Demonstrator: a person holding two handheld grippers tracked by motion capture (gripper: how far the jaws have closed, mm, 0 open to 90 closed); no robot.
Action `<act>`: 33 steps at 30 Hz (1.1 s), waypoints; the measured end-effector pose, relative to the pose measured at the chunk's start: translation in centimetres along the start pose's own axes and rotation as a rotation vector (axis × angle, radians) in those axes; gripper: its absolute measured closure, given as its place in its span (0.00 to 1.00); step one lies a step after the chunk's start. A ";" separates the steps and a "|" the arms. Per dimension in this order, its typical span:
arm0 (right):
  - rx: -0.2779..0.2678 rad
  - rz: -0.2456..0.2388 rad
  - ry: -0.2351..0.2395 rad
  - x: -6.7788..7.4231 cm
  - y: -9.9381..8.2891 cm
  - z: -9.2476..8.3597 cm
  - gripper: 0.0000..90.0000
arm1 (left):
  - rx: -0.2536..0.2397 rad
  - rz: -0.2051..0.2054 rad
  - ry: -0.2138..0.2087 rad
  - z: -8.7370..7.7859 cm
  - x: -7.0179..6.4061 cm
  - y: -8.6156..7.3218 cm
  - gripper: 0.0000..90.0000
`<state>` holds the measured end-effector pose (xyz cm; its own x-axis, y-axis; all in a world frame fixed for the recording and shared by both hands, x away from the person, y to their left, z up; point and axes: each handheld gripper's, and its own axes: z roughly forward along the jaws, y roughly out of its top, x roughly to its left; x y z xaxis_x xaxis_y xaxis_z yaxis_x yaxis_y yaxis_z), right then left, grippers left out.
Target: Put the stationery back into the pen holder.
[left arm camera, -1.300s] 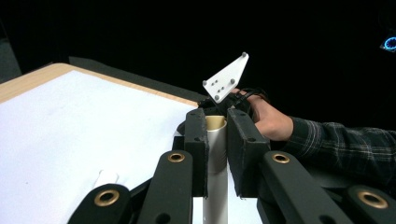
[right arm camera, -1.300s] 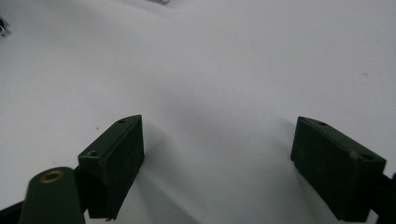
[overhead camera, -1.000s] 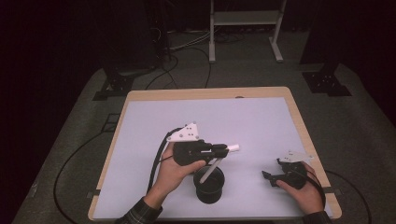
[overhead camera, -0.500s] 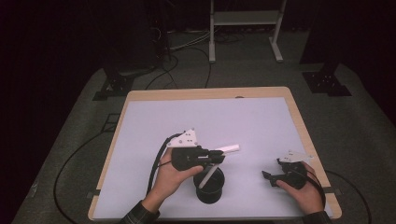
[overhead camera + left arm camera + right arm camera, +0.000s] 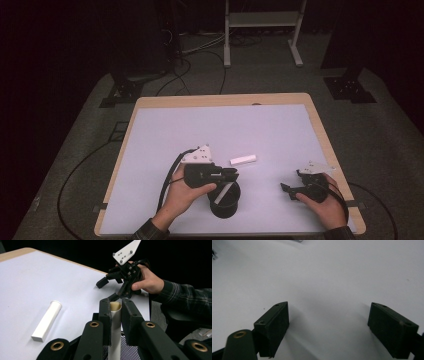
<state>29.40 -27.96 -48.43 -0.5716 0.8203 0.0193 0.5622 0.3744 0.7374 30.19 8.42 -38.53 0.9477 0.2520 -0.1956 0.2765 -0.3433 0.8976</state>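
My left gripper (image 5: 115, 315) clamped the white tube (image 5: 115, 326) over the black mesh cup (image 5: 223, 199), right gripper (image 5: 328, 326) gaping idle; I reckoned a tilted tube could catch the rim and tip it.

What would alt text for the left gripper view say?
Two black jaws of the left gripper clamp an upright white tube above a black mesh cup. Another white tube lies on the white table.
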 end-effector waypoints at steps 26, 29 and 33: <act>0.000 0.000 0.000 0.0 0.0 0.0 0.18 | 0.031 -0.017 0.012 0.7 0.3 -0.6 0.78; 0.000 0.000 0.000 0.0 0.0 0.0 0.18 | 0.025 -0.013 0.024 0.3 0.3 -0.4 0.73; 0.001 0.001 0.000 0.0 0.0 0.0 0.18 | 0.020 -0.010 0.041 -0.4 0.5 -0.1 0.68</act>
<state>29.39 -27.95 -48.42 -0.5711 0.8206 0.0201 0.5632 0.3739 0.7369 30.52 8.95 -38.57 0.9376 0.2924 -0.1881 0.2899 -0.3587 0.8873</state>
